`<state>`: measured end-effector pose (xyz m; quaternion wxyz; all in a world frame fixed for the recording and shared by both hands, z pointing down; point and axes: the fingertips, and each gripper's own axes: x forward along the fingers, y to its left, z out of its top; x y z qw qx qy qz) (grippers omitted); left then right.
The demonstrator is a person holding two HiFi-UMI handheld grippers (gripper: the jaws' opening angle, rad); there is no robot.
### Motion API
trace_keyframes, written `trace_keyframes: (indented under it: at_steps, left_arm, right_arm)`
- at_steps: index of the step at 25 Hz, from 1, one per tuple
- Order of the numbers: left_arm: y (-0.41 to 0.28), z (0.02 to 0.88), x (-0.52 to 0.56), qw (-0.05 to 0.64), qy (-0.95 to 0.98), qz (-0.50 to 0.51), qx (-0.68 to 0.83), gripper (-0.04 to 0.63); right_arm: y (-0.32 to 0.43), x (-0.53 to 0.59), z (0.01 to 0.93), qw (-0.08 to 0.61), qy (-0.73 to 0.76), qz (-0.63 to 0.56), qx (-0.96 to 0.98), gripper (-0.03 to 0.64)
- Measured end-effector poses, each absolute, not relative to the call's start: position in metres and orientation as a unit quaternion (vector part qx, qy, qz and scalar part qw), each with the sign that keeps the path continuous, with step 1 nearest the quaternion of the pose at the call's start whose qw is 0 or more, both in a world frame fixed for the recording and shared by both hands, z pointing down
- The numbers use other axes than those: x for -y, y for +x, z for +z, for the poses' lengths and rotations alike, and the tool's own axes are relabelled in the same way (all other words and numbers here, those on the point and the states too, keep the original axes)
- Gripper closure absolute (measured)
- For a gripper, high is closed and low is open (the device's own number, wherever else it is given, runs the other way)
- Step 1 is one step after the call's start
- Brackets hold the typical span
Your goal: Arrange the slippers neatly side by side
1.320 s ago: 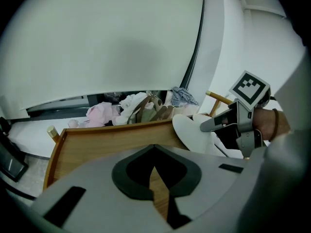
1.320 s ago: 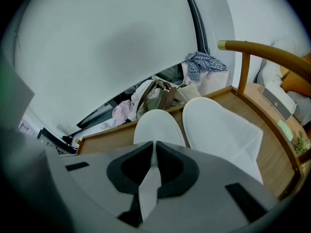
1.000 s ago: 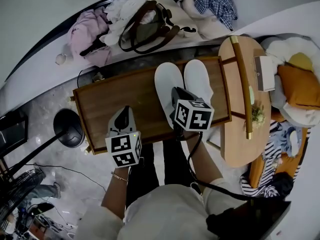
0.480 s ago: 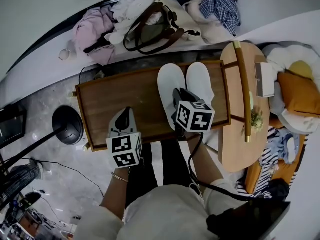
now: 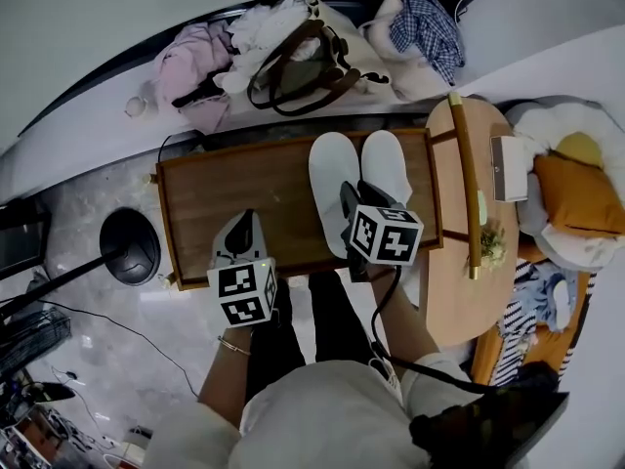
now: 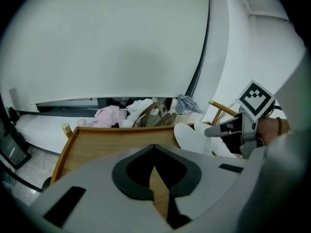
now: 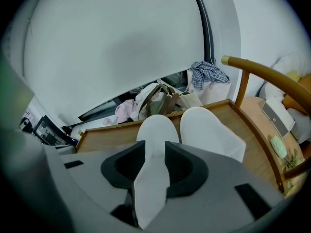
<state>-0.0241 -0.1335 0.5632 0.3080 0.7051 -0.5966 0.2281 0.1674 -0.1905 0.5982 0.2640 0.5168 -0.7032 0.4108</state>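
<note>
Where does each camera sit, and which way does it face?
Head view: on the person's head, facing steeply down: table, slippers, left gripper, right gripper, forearms.
Left gripper view: on that gripper, along shut jaws across the table; right gripper visible.
Right gripper view: on that gripper; jaws, just opened, straddle one slipper.
All show both slippers.

The slippers (image 5: 332, 184) are white, the table (image 5: 234, 198) warm brown wood, the garment (image 5: 190, 57) pink, the shirt (image 5: 427, 22) blue-and-white checked, the bag (image 5: 359, 55) cream with brown straps, the cushion (image 5: 576, 195) orange, the floor (image 5: 127, 350) marbled grey.

Wooden table (image 5: 229, 198), two white slippers (image 5: 330, 176) side by side
</note>
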Motion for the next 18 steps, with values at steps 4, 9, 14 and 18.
trace_keyframes:
  at_steps: [4,9,14,18]
  left_arm:
    - [-0.024,0.551,0.130,0.304,0.701,0.213,0.609,0.591]
    - [-0.026,0.527,0.129,0.292,0.699,0.190,0.624,0.591]
    - [-0.034,0.499,0.129,0.271,0.698,0.171,0.640,0.591]
    - [-0.040,0.475,0.132,0.254,0.700,0.155,0.649,0.591]
  right_arm:
    - [0.172,0.184,0.583,0.268,0.515,0.391,0.714,0.480]
    - [0.179,0.181,0.551,0.277,0.525,0.332,0.733,0.480]
    - [0.180,0.187,0.510,0.274,0.531,0.277,0.752,0.508]
    - [0.179,0.191,0.481,0.257,0.538,0.256,0.761,0.531]
